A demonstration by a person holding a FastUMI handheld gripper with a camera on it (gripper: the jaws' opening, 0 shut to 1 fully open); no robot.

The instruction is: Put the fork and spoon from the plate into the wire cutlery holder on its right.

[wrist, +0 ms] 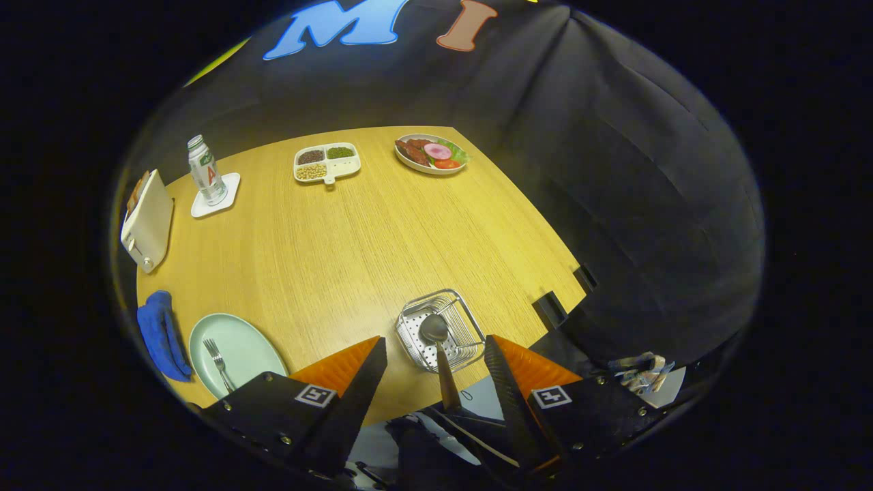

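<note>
The wire cutlery holder (pixel 440 331) stands on the wooden table just ahead of my fingers. A spoon (pixel 435 331) sits in it with its bowl down and its dark handle rising toward me through the gap between the fingers. My gripper (pixel 434 339) hangs high above the holder, open wide, and neither finger touches the spoon. To the holder's left, beyond my left finger, lies a pale green plate (pixel 249 341). A silver fork (pixel 218 360) rests on it.
A blue cloth (pixel 160 334) lies left of the plate. Further back are a toaster (pixel 146 221), a bottle (pixel 204 170) on a white coaster, a divided snack dish (pixel 327 162) and a plate of food (pixel 431 154). The table's edge runs right of the holder, with two black clamps (pixel 551 308).
</note>
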